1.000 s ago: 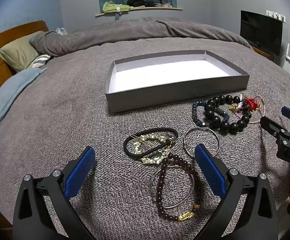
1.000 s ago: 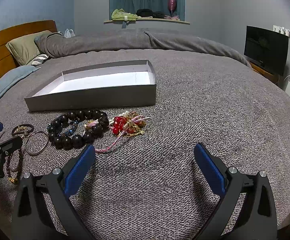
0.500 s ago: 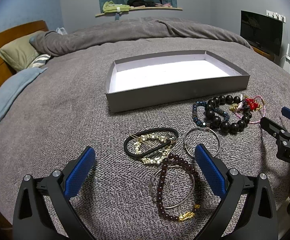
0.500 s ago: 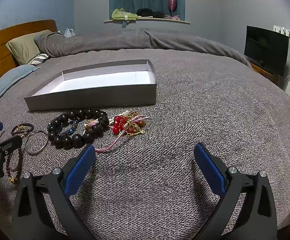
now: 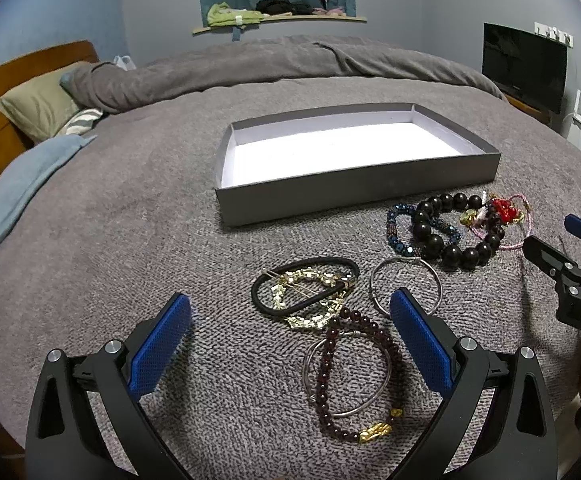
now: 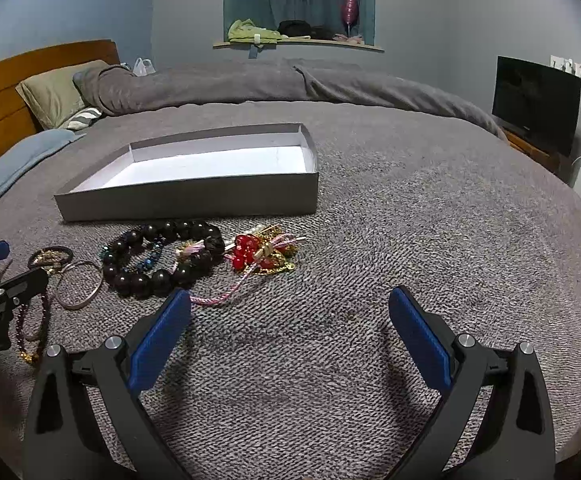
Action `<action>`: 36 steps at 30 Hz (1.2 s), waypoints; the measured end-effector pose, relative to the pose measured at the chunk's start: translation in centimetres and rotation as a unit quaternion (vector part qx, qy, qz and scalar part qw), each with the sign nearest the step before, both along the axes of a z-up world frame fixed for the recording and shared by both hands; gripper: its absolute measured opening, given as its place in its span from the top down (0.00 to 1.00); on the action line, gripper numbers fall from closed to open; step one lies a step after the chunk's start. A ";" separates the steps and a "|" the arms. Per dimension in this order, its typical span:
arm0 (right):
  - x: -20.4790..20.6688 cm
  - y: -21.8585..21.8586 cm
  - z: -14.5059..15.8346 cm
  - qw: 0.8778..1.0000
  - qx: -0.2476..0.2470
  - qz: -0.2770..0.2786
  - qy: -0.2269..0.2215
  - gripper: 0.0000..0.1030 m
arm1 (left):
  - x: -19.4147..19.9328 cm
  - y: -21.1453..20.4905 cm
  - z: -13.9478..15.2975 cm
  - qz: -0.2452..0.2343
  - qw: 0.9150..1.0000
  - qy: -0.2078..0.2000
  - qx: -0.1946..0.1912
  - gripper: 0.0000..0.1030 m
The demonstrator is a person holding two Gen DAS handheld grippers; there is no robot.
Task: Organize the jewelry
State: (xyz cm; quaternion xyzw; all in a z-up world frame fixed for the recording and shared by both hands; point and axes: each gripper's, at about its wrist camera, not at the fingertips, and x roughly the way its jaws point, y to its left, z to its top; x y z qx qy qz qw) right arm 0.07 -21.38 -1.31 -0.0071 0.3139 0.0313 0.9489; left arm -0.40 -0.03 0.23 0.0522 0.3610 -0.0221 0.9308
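Currently the only legible writing is "DAS" on the right gripper (image 5: 570,264) body; both it and the left gripper (image 5: 290,320) are spread wide, holding nothing. Jewelry lies on knit grey blanket (image 6: 370,240) just in front of shallow grey cardboard box (image 5: 354,188): glossy black bead bracelet (image 5: 450,232), thin metal hoop (image 5: 406,286), garnet bead strand (image 5: 354,376).

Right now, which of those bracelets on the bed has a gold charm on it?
The dark red beaded bracelet, lying nearest the left gripper across a thin silver bangle. The big black bead bracelet and the blue one show no gold charm.
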 end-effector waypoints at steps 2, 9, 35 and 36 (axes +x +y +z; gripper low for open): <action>-0.1 -0.4 0.1 1.000 0.009 -0.003 0.000 0.05 | 0.0 0.1 0.1 0.000 1.000 -0.001 -0.003 0.04; 0.4 -1.4 0.5 0.999 0.043 -0.007 0.004 0.05 | 0.1 0.1 -0.1 -0.003 1.000 0.004 -0.002 0.04; 1.7 -0.9 3.7 0.997 0.068 0.034 -0.017 0.57 | 0.0 -1.0 0.7 -0.065 0.997 -0.026 0.013 0.04; 1.8 -0.6 4.1 0.997 0.064 0.041 -0.023 0.60 | 0.1 -1.0 0.7 -0.068 0.997 -0.023 0.010 0.04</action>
